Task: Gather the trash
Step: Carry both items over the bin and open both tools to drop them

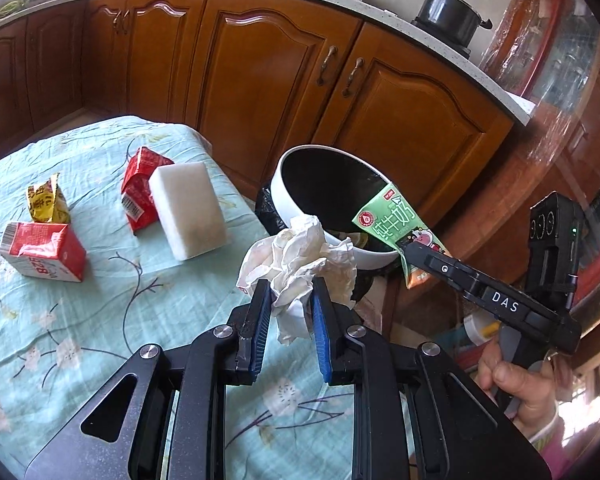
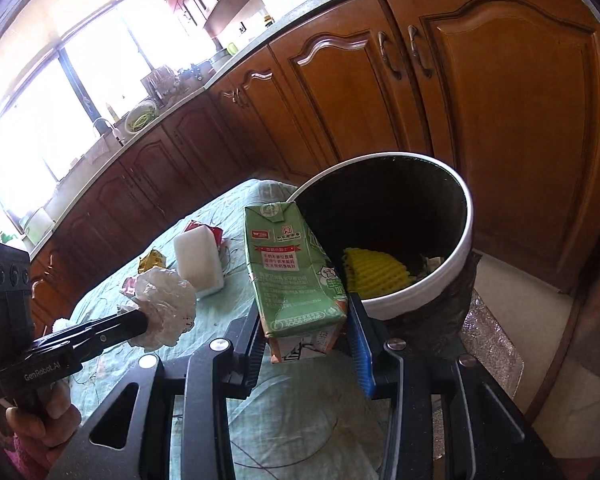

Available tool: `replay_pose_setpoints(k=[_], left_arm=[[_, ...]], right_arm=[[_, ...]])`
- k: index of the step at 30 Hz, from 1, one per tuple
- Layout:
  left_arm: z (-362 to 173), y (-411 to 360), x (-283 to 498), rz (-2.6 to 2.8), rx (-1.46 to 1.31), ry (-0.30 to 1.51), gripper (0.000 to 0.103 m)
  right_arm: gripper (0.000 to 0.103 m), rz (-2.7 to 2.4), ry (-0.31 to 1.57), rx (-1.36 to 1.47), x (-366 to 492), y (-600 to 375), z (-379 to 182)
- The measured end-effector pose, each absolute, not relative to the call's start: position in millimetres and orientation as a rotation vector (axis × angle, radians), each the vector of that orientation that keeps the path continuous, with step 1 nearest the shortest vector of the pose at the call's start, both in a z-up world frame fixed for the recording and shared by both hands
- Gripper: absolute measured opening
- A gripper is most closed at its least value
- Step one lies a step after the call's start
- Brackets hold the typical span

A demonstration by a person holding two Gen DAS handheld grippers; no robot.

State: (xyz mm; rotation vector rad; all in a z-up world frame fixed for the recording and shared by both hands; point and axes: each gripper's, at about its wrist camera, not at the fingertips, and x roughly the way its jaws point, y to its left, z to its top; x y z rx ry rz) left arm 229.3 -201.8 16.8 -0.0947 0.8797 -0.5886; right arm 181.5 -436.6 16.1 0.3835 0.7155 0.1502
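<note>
My left gripper (image 1: pixel 290 300) is shut on a crumpled white paper wad (image 1: pixel 300 260), held above the table's right edge near the bin; the wad also shows in the right wrist view (image 2: pixel 164 308). My right gripper (image 2: pixel 304 328) is shut on a green milk carton (image 2: pixel 296 276), held at the rim of the white trash bin (image 2: pixel 458 256); in the left wrist view the carton (image 1: pixel 396 224) hangs over the bin (image 1: pixel 280 196). The bin has a black liner and holds yellow foam netting (image 2: pixel 372 276). On the table lie two red cartons (image 1: pixel 40 252) (image 1: pixel 140 188) and a yellow wrapper (image 1: pixel 46 200).
A white foam block (image 1: pixel 188 210) stands on the table with the floral light-green cloth (image 1: pixel 100 320). Brown kitchen cabinets (image 1: pixel 260 72) run behind the table and bin. A black pot (image 1: pixel 448 12) sits on the counter. A glass-front cabinet (image 1: pixel 572 80) stands at the right.
</note>
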Motion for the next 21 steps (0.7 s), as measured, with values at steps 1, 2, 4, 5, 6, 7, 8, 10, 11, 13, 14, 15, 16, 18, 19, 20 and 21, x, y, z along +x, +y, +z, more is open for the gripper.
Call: replay_pose_setpoints(k=[1,2,4,5,6,7,8,10,11,13,14,15,16,18,19,20,21], left_arm=[[17.2,-206.0,230.9,-0.592,-0.090,0.880,0.019],[17.9,-210.0,233.2,-0.595,-0.086,0.879,0.019],[18.6,-216.8,238.6,-0.599,-0.078,0.881,0.019],[18.6,-220.4,240.9,-0.601,-0.074,0.882,0.019],[18.8,-224.7,243.9,-0.603,-0.067,0.883,0.019],[19.0,-228.7,247.1,-0.605,-0.060,0.885,0.019],[18.5,-231.6,248.7,-0.608,-0.055,0.888,0.019],[18.3,-239.1,255.2,-0.619,-0.046,0.898,0.019],[18.6,-243.5,258.4,-0.619,-0.042,0.901,0.019],[20.4,-250.9,264.6,-0.622,-0.036,0.904,0.019],[21.6,-253.8,266.7,-0.625,-0.032,0.902,0.019],[23.5,-258.3,269.9,-0.626,-0.022,0.898,0.019],[24.7,-263.4,274.0,-0.626,-0.012,0.896,0.019],[24.8,-271.9,280.8,-0.624,0.013,0.901,0.019],[23.8,-275.7,284.6,-0.619,0.019,0.908,0.019],[22.6,-279.4,288.7,-0.622,0.021,0.917,0.019],[22.1,-283.9,292.8,-0.625,0.023,0.922,0.019]], right_arm=[[0.038,0.143,0.716,0.384,182.5,-439.1,16.4],[0.038,0.136,0.717,0.382,183.8,-441.5,16.6],[0.038,0.124,0.717,0.378,186.3,-445.4,17.4],[0.038,0.117,0.718,0.376,187.3,-446.7,17.8],[0.038,0.110,0.719,0.372,189.1,-449.0,18.0],[0.038,0.102,0.721,0.369,191.5,-453.3,17.4],[0.038,0.095,0.723,0.366,194.4,-455.7,17.9],[0.038,0.082,0.729,0.359,200.0,-460.3,18.2],[0.038,0.074,0.731,0.356,202.6,-462.3,18.3],[0.038,0.061,0.738,0.345,206.5,-465.8,18.2],[0.038,0.054,0.741,0.339,209.6,-467.6,18.5],[0.038,0.047,0.746,0.334,213.1,-469.7,18.5],[0.038,0.039,0.752,0.325,216.6,-471.0,18.8],[0.038,0.023,0.762,0.312,222.3,-474.0,19.0],[0.038,0.018,0.766,0.307,224.0,-475.7,18.8],[0.038,0.015,0.769,0.302,226.8,-476.9,19.1],[0.038,0.013,0.773,0.298,230.5,-478.8,18.9]])
